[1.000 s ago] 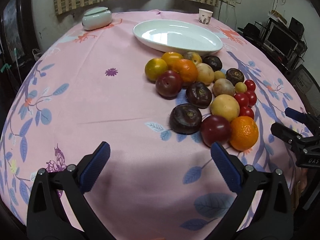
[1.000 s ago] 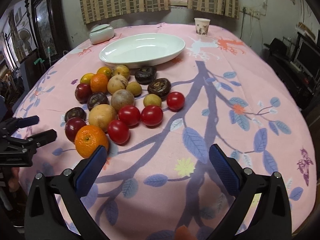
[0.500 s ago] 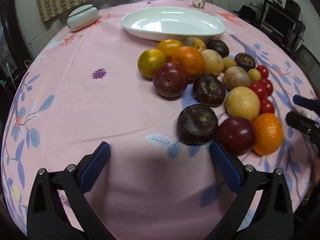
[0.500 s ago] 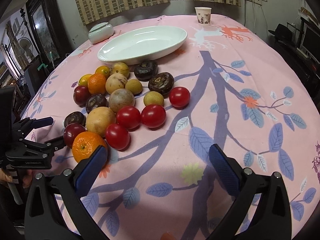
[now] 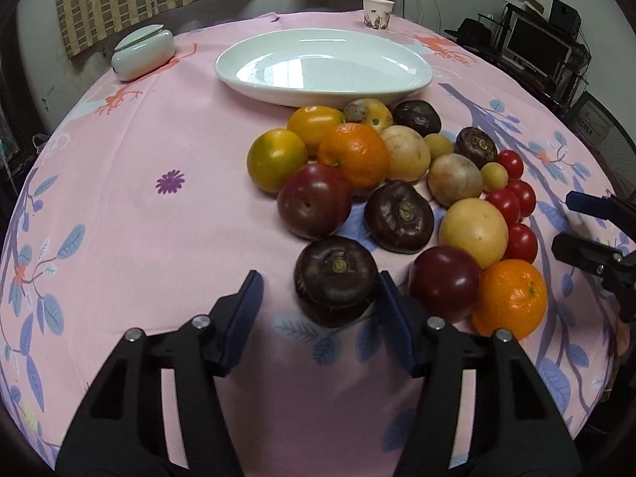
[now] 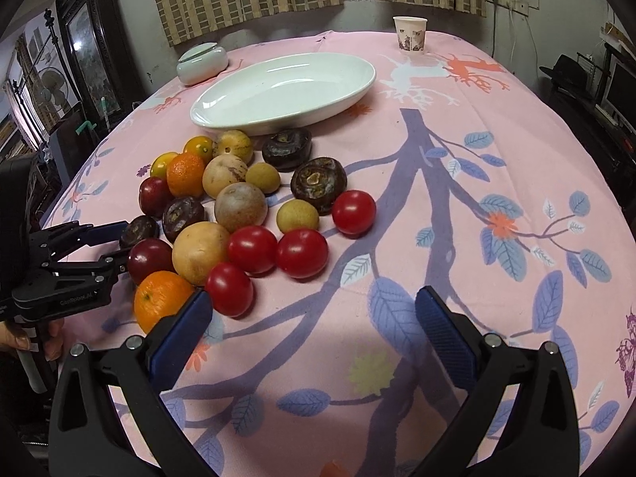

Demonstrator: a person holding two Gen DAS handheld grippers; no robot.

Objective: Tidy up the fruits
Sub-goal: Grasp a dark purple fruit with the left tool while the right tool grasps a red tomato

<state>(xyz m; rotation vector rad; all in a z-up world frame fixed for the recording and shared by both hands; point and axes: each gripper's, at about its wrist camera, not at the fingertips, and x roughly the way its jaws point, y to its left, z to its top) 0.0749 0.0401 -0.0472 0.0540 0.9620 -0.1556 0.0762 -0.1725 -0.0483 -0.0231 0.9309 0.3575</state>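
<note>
A heap of fruits lies on the pink tablecloth: oranges, plums, dark purple fruits, pale yellow fruits and red cherry tomatoes. An empty white oval dish (image 5: 324, 65) stands behind the heap; it also shows in the right wrist view (image 6: 284, 91). My left gripper (image 5: 320, 304) is open, its jaws on either side of the nearest dark purple fruit (image 5: 336, 274), the right pad close to it. My right gripper (image 6: 314, 328) is open and empty, just in front of the tomatoes (image 6: 229, 288) and an orange (image 6: 161, 304).
A white lidded jar (image 5: 142, 52) stands at the back left and a paper cup (image 5: 377, 8) at the back. The table's curved edge drops off at both sides. Shelves and a monitor stand to the right.
My left gripper has moved forward to the heap and now straddles the nearest dark purple fruit, its jaws narrower. My right gripper has come closer to the tomatoes.
</note>
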